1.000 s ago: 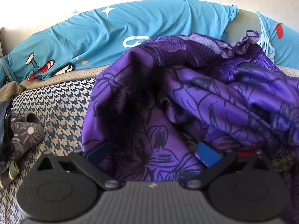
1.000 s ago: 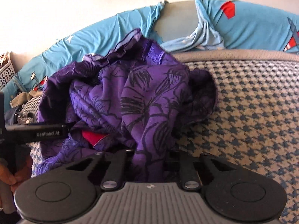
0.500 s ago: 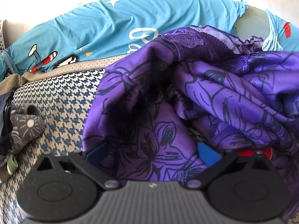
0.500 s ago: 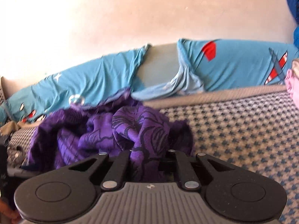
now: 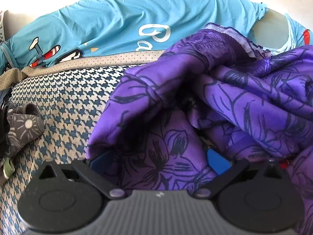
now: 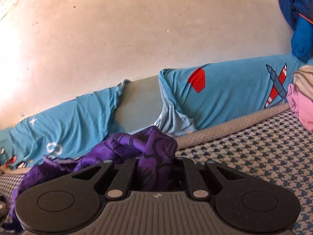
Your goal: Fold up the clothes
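A crumpled purple garment with a dark flower print lies bunched on the houndstooth bed cover. My left gripper is open, its blue pads wide apart, and a fold of the purple cloth lies loosely between them. In the right wrist view, my right gripper is shut on a bunch of the purple garment, held up above the bed cover. The cloth hides the right fingertips.
A light-blue cartoon-print sheet runs along the wall behind the bed. A grey patterned garment lies at the left edge. Pink clothes and a blue jacket sit far right.
My right gripper has risen and tilted up with the purple cloth pinched in it, so the wall now fills its view. The left gripper stayed open and shifted only a little.
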Available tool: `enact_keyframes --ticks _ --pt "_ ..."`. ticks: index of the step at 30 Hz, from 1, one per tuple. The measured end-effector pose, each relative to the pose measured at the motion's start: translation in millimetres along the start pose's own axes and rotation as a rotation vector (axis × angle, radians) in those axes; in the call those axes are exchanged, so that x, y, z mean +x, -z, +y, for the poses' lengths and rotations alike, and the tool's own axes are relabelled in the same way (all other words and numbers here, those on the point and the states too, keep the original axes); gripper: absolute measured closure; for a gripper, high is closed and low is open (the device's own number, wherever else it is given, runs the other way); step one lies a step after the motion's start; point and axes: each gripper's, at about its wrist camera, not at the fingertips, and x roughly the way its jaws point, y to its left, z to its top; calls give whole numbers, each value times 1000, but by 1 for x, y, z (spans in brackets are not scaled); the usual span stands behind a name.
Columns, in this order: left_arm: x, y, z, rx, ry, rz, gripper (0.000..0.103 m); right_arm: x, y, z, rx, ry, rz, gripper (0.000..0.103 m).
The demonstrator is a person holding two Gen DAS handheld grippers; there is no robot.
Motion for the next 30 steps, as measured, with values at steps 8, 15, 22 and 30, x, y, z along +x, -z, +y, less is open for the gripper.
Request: enact_keyframes --ticks 8,15,22,30 --pt "5 -13 13 -47 2 -6 0 25 -6 12 -73 56 -71 94" --pt "11 -24 30 -133 26 8 0 51 -4 5 -46 85 -15 92" --pt "6 -35 44 -170 -16 -42 0 63 2 -16 81 90 80 50" --pt "-4 -43 42 -87 -302 -170 0 32 3 -19 99 76 128 42"
